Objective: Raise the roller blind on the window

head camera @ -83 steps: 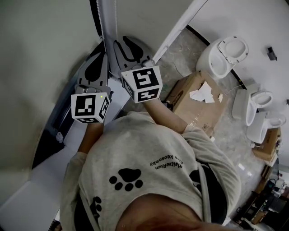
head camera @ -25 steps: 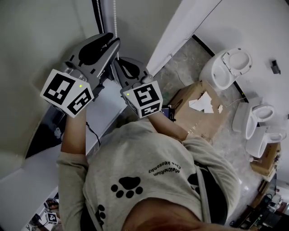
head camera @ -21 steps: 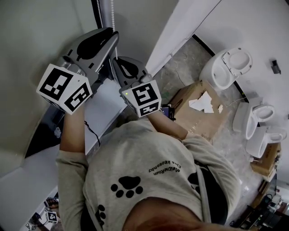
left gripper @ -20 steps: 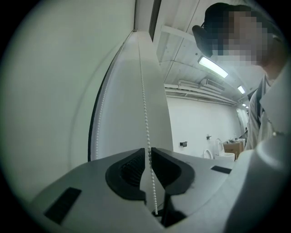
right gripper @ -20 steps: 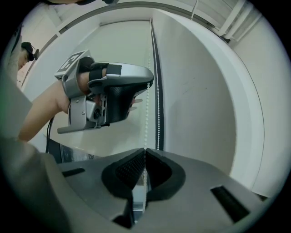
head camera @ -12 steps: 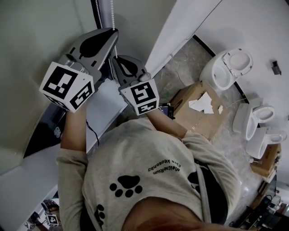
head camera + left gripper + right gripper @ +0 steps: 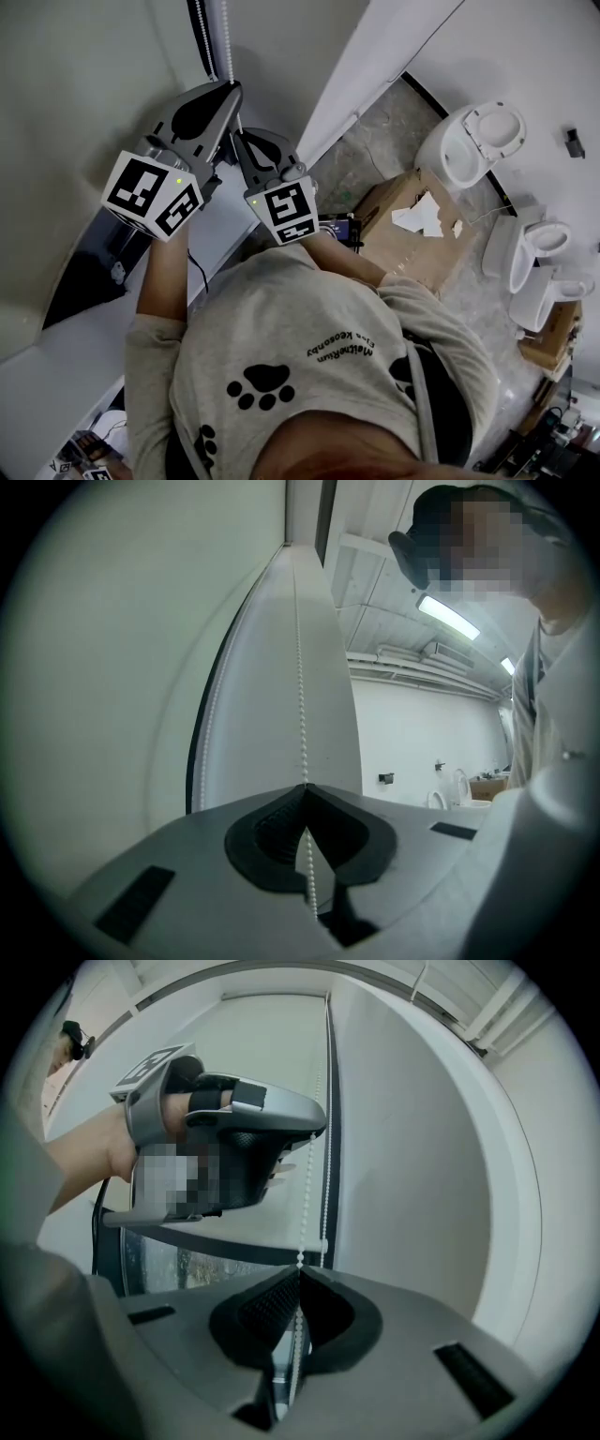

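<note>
A white bead chain [image 7: 225, 37] hangs down the window's edge beside the pale roller blind [image 7: 234, 1072]. My left gripper [image 7: 232, 89] is shut on the chain, and the beads [image 7: 300, 667] run up from between its closed tips [image 7: 303, 787]. Just below it, my right gripper [image 7: 240, 137] is shut on the same chain [image 7: 305, 1194], which passes between its pads [image 7: 300, 1265]. The right gripper view shows the left gripper [image 7: 314, 1133] above, pinching the chain. Under the blind's bottom rail [image 7: 216, 1237] a strip of wet glass [image 7: 169, 1265] shows.
A white window sill [image 7: 220, 220] lies below my grippers. On the floor to the right are a cardboard box [image 7: 412, 220], a white toilet [image 7: 469, 131] and more toilets [image 7: 530, 248] along the wall. The person's torso fills the lower frame.
The left gripper, lower than the right at first, rose above it with open jaws and closed on the chain. Both grippers have since sunk a little together.
</note>
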The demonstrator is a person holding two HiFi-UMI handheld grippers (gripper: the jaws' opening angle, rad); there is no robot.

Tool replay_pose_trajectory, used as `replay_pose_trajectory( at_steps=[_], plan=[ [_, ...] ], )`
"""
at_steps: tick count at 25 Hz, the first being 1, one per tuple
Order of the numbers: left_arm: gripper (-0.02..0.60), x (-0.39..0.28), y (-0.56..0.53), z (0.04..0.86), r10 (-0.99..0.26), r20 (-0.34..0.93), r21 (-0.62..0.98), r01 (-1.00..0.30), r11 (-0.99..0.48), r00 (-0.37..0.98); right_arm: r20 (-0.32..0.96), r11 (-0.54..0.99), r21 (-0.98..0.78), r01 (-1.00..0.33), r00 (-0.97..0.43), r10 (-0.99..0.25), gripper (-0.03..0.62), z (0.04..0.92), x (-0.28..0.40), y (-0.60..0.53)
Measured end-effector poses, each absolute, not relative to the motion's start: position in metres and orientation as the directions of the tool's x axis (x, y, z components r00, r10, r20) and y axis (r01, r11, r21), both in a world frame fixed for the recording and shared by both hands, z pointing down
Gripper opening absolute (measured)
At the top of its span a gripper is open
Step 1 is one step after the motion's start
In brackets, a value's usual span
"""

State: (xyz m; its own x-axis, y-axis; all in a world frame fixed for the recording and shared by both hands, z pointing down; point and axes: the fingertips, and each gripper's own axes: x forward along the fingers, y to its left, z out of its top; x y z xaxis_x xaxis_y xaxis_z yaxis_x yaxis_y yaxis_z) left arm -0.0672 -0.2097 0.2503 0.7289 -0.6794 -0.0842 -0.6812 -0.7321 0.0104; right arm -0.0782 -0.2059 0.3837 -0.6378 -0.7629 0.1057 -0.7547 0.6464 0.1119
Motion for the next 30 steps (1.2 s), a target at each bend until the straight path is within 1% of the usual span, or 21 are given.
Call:
replay_pose_trajectory(
  at_steps=[16, 25, 30],
  plan=[
    [0.009, -0.066, -0.207, 0.365, -0.727, 0.049, 0.120, -0.727, -0.676, 0.684, 0.319, 0.663, 0.066, -0.746, -0.613, -0.723, 0.011, 0.496, -0.081, -0.197],
    [0.009, -0.069, -0.199, 0.423, -0.745, 0.109, 0.168, -0.751, -0.639, 0.658, 0.445, 0.688, 0.050, -0.724, -0.601, -0.664, 0.011, 0.554, -0.076, -0.182],
    [0.009, -0.069, -0.195, 0.436, -0.741, 0.125, 0.207, -0.747, -0.631, 0.660, 0.486, 0.706, 0.055, -0.706, -0.599, -0.636, 0.011, 0.566, -0.079, -0.178]
  ],
)
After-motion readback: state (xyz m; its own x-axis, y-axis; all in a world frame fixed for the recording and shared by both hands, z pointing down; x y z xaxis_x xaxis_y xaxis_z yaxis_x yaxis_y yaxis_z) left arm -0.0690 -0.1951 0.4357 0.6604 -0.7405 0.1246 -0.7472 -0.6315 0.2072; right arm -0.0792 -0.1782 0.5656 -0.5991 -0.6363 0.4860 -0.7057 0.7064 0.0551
